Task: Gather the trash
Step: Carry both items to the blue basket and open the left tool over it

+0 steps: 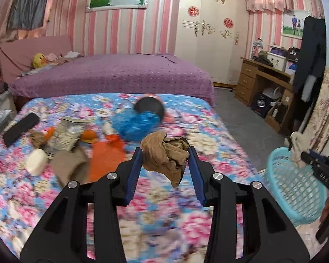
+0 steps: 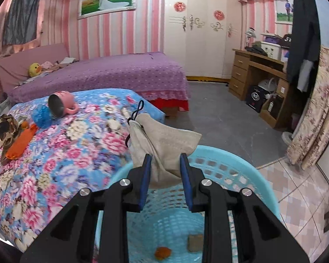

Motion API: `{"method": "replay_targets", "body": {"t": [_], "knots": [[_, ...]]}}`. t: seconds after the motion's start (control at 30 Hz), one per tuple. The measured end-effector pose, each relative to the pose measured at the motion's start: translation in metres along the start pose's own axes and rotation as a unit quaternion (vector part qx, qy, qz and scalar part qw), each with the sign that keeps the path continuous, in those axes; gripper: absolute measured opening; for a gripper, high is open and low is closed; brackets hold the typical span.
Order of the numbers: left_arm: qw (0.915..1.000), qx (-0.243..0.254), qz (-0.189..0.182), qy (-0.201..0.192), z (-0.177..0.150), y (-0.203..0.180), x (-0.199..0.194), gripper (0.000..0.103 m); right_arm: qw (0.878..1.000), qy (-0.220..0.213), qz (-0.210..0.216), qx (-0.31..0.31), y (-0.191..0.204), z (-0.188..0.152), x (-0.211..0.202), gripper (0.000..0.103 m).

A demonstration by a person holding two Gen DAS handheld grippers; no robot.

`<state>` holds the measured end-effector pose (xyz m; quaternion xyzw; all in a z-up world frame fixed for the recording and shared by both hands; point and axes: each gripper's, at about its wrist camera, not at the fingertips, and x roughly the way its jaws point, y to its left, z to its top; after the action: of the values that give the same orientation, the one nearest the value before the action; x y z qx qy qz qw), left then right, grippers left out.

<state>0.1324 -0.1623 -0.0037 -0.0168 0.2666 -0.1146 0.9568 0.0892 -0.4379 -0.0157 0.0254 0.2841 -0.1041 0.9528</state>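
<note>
The floral bed (image 1: 186,131) carries a tipped pink mug (image 2: 62,104), a blue wad (image 1: 134,125), orange cloth (image 1: 105,155), a newspaper (image 1: 69,134), a black case (image 1: 20,128), a white bar (image 1: 36,161), perhaps soap, and small orange scraps (image 1: 88,135). The basket (image 2: 247,175) stands on the tiled floor (image 2: 300,192) beside it.

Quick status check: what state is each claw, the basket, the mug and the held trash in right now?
Left claw: shut on crumpled brown paper.
Right claw: shut on face mask, above the basket.
Blue basket: upright, two scraps inside.
Pink mug: tipped on its side.
</note>
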Motion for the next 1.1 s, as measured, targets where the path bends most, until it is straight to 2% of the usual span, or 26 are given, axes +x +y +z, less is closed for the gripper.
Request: {"method": "replay_targets", "body": {"t": [0.33,0.67,0.87,0.97,1.0,1.07,1.1], "knots": [[0.9972,0.032,-0.067,0.009,-0.006,-0.075,0.014,0.042,1.0,0.016,-0.023,0.01,-0.041,-0.011,0.001,0.027],[0.9883,0.07,-0.131,0.032,-0.023,-0.164,0.028,0.042,0.998,0.02,-0.049,0.045,-0.093,-0.025,-0.013,0.027],[0.9826,0.109,-0.145,0.04,-0.032,-0.212,0.033,0.042,0.996,0.016,-0.055,0.069,-0.116,-0.036,-0.021,0.027],[0.98,0.125,-0.148,0.048,-0.037,-0.226,0.034,0.049,0.995,0.01,-0.057,0.081,-0.124,-0.039,-0.026,0.027],[0.9802,0.127,-0.145,0.047,-0.037,-0.228,0.033,0.062,0.995,0.008,-0.056,0.086,-0.126,-0.039,-0.027,0.027],[0.9824,0.127,-0.132,0.038,-0.036,-0.227,0.03,0.078,0.994,0.003,-0.055,0.091,-0.128,-0.039,-0.029,0.027],[0.9834,0.126,-0.126,0.034,-0.035,-0.223,0.029,0.081,0.994,0.002,-0.056,0.091,-0.129,-0.04,-0.03,0.027]]}}
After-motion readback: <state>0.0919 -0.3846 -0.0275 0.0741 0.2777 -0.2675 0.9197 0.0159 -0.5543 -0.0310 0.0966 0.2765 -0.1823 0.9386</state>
